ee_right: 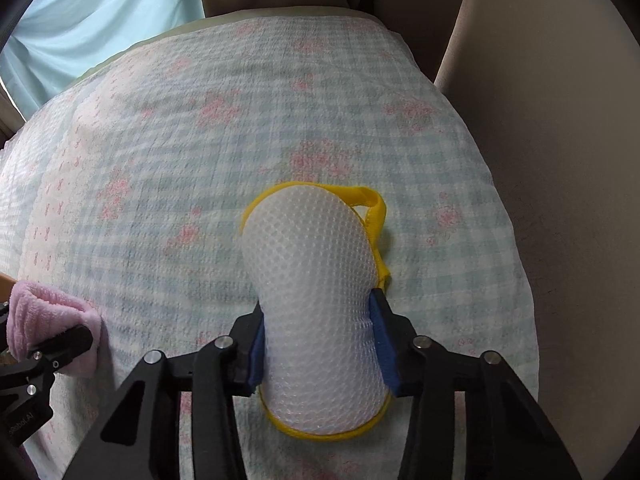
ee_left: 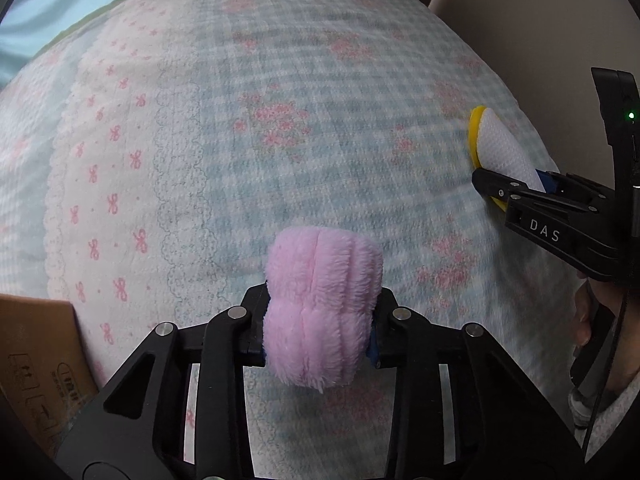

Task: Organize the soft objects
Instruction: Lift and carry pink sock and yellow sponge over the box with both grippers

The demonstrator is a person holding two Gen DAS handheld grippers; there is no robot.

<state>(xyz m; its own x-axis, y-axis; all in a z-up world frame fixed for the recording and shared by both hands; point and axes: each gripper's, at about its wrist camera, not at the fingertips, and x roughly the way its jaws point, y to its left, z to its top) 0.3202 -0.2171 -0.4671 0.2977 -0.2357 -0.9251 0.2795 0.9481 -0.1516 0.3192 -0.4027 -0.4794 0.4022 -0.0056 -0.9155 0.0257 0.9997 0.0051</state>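
My left gripper is shut on a fluffy pink cloth, folded into a thick roll and held above the blue-checked bed cover. My right gripper is shut on a white mesh sponge with a yellow rim and loop, squeezed at its waist. In the left wrist view the right gripper and the sponge are at the right. In the right wrist view the left gripper and the pink cloth are at the lower left.
A brown cardboard box stands at the lower left of the bed. A light blue curtain hangs at the far left. A beige headboard or cushion runs along the right side of the bed.
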